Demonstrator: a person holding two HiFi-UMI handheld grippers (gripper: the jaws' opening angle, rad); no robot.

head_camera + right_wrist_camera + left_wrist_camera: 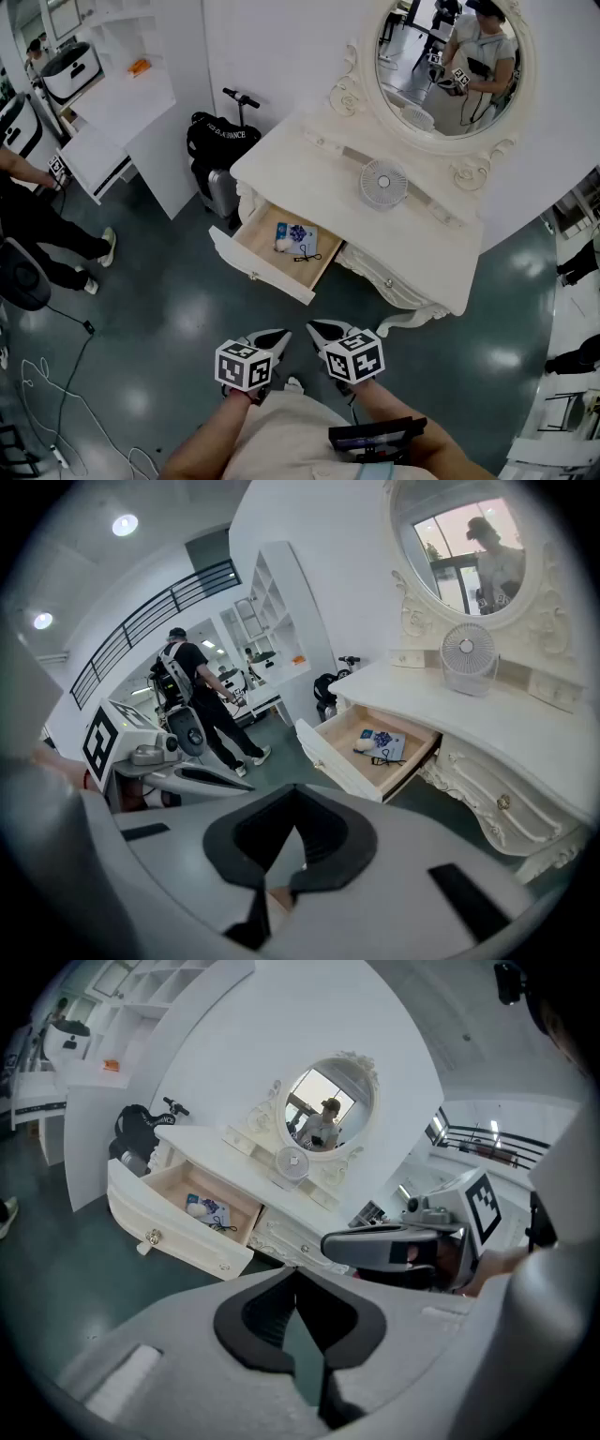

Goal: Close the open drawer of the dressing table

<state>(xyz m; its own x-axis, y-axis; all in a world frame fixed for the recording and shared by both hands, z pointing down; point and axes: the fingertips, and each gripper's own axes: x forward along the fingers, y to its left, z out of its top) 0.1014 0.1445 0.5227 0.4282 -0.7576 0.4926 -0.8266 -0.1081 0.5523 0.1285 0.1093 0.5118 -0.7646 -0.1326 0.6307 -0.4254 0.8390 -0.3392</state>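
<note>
The drawer (255,270) of the dressing table (422,246) stands pulled out, on the left side of the table's front, and its front panel reaches over the dark floor (169,319). Inside the drawer lie a blue card (298,234), a small white lump (284,246) touching the card's edge, and a thin black cord (307,253) just beside them.

On the white surface a small round fan (383,183) stands upright below the oval mirror (450,66). A black bag (220,141) stands on the floor at the left end of the dressing table, and a person (37,225) in dark clothes stands well apart, at the far left.

The left claw (278,336) and the right claw (316,328) are near each other in front of the person who holds them, both tilted downward and pointing toward the drawer, but well apart from it. In the left gripper view the left claw (295,1272) has its tips pressed together with nothing between them. In the right gripper view the right claw (294,789) is likewise narrow, tips meeting, and it holds nothing.
</note>
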